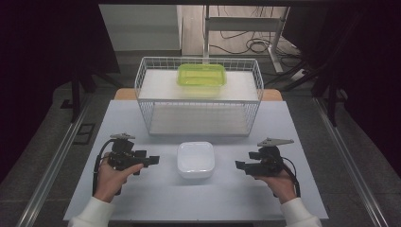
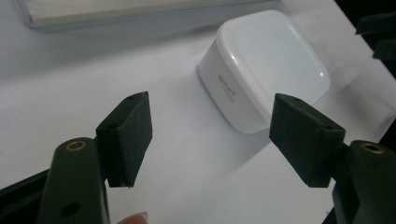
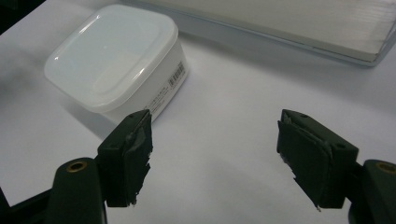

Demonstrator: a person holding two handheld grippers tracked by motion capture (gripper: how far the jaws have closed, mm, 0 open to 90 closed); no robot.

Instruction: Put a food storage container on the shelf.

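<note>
A white square lidded container (image 1: 195,160) sits on the white table (image 1: 142,198) between my two grippers; it also lies ahead in the left gripper view (image 2: 264,67) and the right gripper view (image 3: 116,60). My left gripper (image 1: 153,160) hovers a short way to its left, jaws open and pointed at it, nothing between them (image 2: 212,140). My right gripper (image 1: 239,164) is to its right, jaws open and empty (image 3: 215,149), apart from the container.
A white wire basket (image 1: 198,97) stands behind the container, with a green translucent tub (image 1: 201,74) on its upper shelf. The basket's base edge (image 3: 289,28) runs across the top of the right gripper view. Floor cables lie beyond the table.
</note>
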